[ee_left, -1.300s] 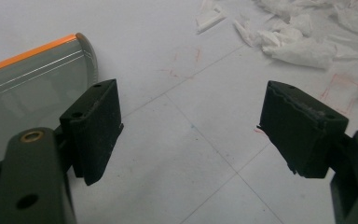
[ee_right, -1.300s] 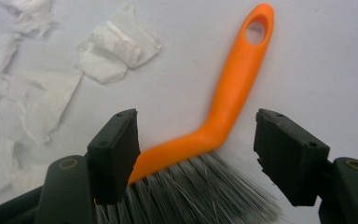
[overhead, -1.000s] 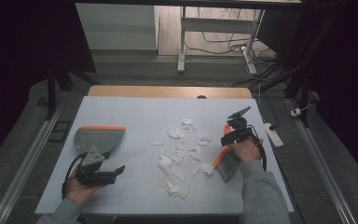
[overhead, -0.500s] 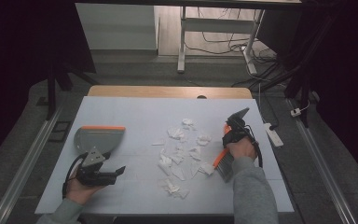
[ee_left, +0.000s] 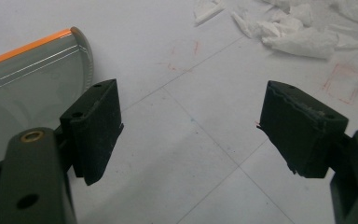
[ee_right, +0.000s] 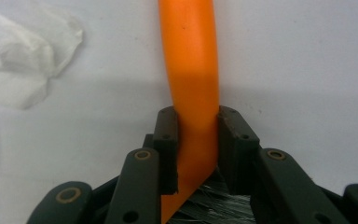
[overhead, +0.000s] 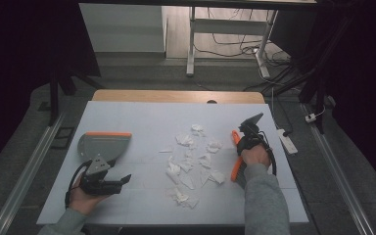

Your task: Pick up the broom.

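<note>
Presently: right gripper [overhead: 248,133] fingers clamped on brush [overhead: 236,161], just right of scraps [overhead: 191,161]. Left gripper [overhead: 108,182] fingers apart, beside dustpan [overhead: 103,144]. Step: likely sweeping; next, seat dustpan by scraps.

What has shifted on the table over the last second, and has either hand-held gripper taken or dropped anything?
Little has moved. The right hand-held gripper, still shut on the orange brush, has edged slightly left toward the torn tissue pieces, the brush moving with it. Nothing was taken or let go. The left hand-held gripper stays open beside the dustpan; the tissue lies as before.
</note>
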{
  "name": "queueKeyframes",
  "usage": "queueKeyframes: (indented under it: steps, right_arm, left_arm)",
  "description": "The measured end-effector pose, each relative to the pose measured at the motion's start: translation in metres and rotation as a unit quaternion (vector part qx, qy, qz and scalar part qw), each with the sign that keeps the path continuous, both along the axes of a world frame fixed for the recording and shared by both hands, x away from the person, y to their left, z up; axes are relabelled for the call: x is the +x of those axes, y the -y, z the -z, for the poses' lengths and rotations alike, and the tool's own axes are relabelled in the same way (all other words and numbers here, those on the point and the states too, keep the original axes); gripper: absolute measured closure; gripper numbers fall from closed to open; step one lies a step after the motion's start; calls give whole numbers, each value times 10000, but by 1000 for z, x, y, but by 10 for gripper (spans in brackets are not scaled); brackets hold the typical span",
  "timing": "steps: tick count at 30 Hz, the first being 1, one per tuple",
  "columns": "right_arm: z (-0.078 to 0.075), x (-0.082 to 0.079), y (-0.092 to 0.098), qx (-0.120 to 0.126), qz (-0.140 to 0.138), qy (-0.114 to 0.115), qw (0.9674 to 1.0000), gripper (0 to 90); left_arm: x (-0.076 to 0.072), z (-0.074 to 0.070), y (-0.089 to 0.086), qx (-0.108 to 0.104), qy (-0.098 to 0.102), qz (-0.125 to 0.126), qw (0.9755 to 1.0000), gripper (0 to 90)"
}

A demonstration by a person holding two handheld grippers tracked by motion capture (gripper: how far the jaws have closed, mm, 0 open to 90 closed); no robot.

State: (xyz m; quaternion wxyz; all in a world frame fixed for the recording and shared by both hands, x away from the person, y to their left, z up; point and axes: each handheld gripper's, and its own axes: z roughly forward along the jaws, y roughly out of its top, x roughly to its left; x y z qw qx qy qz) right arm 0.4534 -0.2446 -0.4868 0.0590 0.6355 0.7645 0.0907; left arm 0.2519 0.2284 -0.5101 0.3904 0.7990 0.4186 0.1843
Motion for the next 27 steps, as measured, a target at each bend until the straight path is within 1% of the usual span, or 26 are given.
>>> queueKeyframes:
  steps: [2, 4, 5, 6, 7, 8, 10, 11, 12, 13, 17, 18, 20, 22, 24, 25, 27]
  right_arm:
    - [-2, -1, 8, 193, -99, 23, 9998, 703]
    - [-7, -4, 15, 432, -154, 75, 9989, 704]
    - [-9, -5, 18, 511, -228, 102, 9984, 704]
    - [-9, -5, 18, 511, -228, 102, 9984, 704]
    - [-14, -9, 22, 651, -325, 198, 9972, 704]
    - [-17, -12, 25, 742, -384, 244, 9962, 704]
    - [-22, -16, 30, 865, -478, 361, 9944, 704]
    - [-22, -16, 30, 865, -478, 361, 9944, 704]
    - [-28, -22, 36, 1051, -547, 514, 9916, 704]
    - [-31, -24, 38, 1144, -600, 576, 9900, 704]
    - [-41, -36, 44, 1452, -735, 899, 9826, 704]
    - [-44, -39, 44, 1517, -724, 981, 9809, 704]
    - [-49, -44, 46, 1667, -834, 1139, 9758, 704]
    - [-55, -50, 47, 1809, -895, 1351, 9700, 704]
    - [-60, -54, 47, 2036, -973, 1495, 9627, 704]
    - [-63, -57, 47, 2146, -1012, 1598, 9582, 704]
    - [-66, -61, 46, 2332, -1072, 1754, 9505, 704]
  left_arm:
    - [0, 0, -1, -13, 3, -29, 10000, 216]
    - [1, 0, -2, -20, 0, -53, 10000, 215]
    - [1, 0, -2, -23, 2, -64, 10000, 215]
    - [1, 0, -3, -19, -5, -67, 10000, 215]
    - [1, 0, -2, -6, 2, -74, 10000, 216]
    - [1, 0, -2, -4, 5, -67, 10000, 215]
    - [1, 0, -2, 7, 22, -73, 10000, 215]
    - [1, 0, -2, 7, 22, -73, 10000, 215]
    - [2, 0, -2, -1, 18, -96, 10000, 216]
    - [2, 0, -1, -2, 20, -114, 9999, 216]
    - [3, -1, -1, 7, 23, -150, 9999, 216]
    - [3, -1, -1, 6, 28, -155, 9999, 216]
    - [3, -1, 0, 26, 35, -162, 9999, 216]
    - [3, -1, 1, 28, 38, -167, 9998, 216]
    - [3, -2, 2, 33, 58, -170, 9998, 217]
    - [4, -2, 2, 46, 64, -176, 9998, 217]
    - [4, -2, 3, 48, 69, -195, 9998, 217]
